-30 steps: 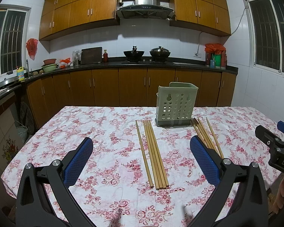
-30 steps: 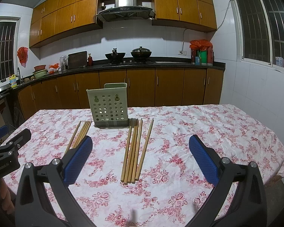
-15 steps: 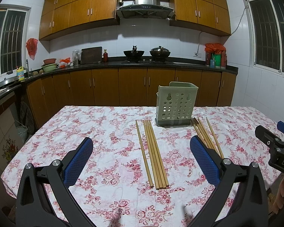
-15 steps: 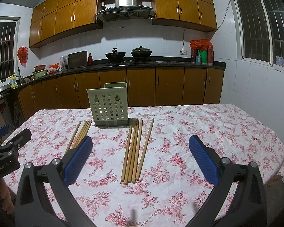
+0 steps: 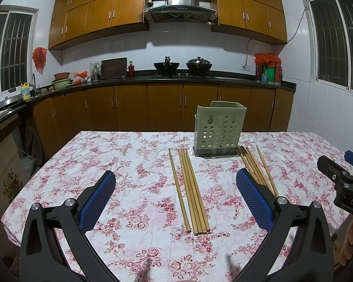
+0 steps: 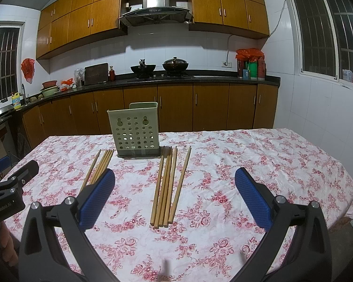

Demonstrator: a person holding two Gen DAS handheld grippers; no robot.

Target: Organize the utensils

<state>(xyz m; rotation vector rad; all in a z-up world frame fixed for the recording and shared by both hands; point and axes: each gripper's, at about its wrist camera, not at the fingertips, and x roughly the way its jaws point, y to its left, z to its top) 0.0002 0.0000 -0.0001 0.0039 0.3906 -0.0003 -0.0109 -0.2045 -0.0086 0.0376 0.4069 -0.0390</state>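
Observation:
A pale green perforated utensil holder [image 5: 217,129] stands upright on the floral tablecloth [image 5: 134,164]; it also shows in the right wrist view [image 6: 135,131]. Two groups of wooden chopsticks lie flat in front of it: a left group [image 5: 190,190] and a right group [image 5: 256,169]. In the right wrist view the left group [image 6: 98,168] and the right group [image 6: 168,185] both show. My left gripper [image 5: 176,199] is open and empty above the near table, with the left group between its fingers. My right gripper [image 6: 175,197] is open and empty, with the right group between its fingers.
The table's front edge is close below both grippers. The right gripper's body [image 5: 341,183] shows at the right of the left wrist view, the left gripper's body [image 6: 9,190] at the left of the right wrist view. Kitchen cabinets [image 5: 164,110] stand behind the table.

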